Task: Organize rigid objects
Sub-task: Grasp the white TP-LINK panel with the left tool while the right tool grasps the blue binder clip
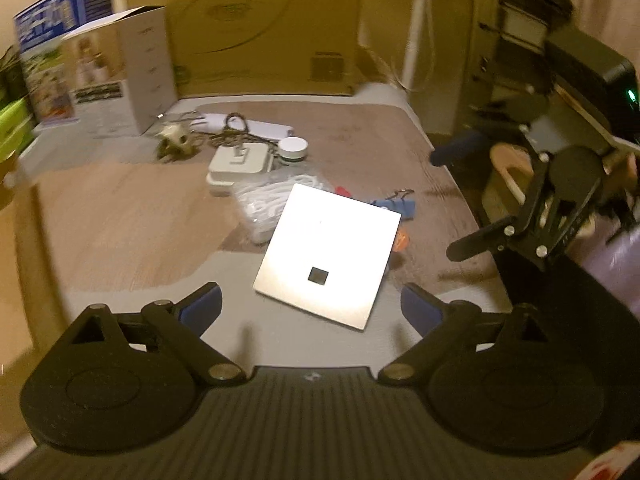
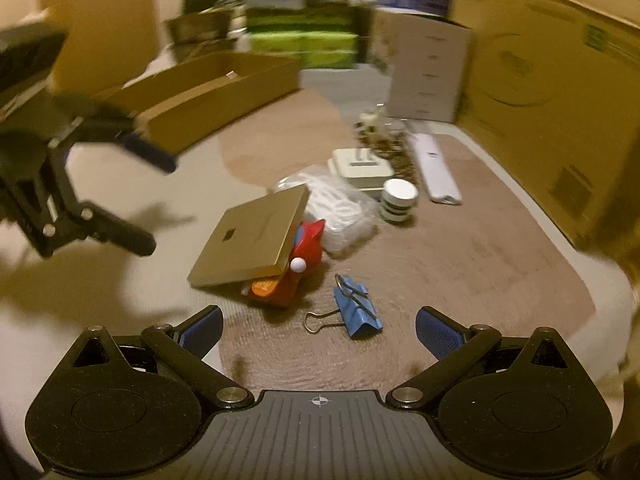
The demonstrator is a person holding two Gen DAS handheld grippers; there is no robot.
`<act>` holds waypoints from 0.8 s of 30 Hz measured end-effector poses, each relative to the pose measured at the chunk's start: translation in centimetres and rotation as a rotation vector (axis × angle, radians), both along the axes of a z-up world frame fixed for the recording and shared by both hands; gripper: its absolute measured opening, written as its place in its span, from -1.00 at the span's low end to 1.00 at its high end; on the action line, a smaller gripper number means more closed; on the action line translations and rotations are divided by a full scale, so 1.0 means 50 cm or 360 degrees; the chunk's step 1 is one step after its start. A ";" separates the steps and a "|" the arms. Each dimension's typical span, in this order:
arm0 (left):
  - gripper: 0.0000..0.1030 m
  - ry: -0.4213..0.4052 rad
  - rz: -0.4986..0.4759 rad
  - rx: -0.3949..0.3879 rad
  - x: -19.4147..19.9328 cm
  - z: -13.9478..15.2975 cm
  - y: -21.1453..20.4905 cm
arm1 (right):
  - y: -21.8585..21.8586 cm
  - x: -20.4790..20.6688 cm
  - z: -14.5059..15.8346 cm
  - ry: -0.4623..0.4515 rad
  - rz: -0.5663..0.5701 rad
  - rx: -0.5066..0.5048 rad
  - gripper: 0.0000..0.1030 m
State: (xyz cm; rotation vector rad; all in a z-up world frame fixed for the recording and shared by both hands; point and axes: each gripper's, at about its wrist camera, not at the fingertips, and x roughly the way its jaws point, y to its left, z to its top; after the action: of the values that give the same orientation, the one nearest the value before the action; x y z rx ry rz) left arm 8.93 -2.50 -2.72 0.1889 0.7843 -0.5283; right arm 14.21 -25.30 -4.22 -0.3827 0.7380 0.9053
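A flat square box (image 1: 328,256) with a small black square on top lies tilted on the table; in the right wrist view (image 2: 252,238) it leans on a red toy (image 2: 304,264). A blue binder clip (image 2: 356,306) lies just ahead of my right gripper (image 2: 318,332), which is open and empty. My left gripper (image 1: 310,310) is open and empty, just short of the flat box. A clear bag of white cord (image 2: 340,208), a white square device (image 2: 362,166), a stack of round discs (image 2: 398,200) and a white bar (image 2: 434,168) lie behind.
An open shallow cardboard box (image 2: 208,92) stands at the far left. A white carton (image 1: 132,68) and a large cardboard box (image 1: 248,28) line the table's back. The other gripper shows in each view: the right one (image 1: 520,220), the left one (image 2: 104,196).
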 end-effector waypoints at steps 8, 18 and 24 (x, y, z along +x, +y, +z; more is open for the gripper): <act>0.91 0.0011 -0.0149 0.0124 0.043 -0.019 -0.025 | 0.008 0.058 -0.036 -0.0010 0.0205 -0.0143 0.56; 0.91 0.0012 -0.0196 0.0210 0.065 -0.052 -0.055 | 0.023 0.064 -0.067 -0.0115 0.0329 -0.0228 0.40; 0.91 0.0017 -0.0198 0.0234 0.070 -0.068 -0.070 | 0.026 0.062 -0.074 -0.0135 0.0279 -0.0190 0.40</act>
State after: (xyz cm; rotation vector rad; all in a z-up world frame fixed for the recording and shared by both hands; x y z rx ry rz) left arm 12.41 -5.99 -6.14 0.3730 0.8256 -0.5897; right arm 17.30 -24.01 -7.92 -0.5951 0.6895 1.0054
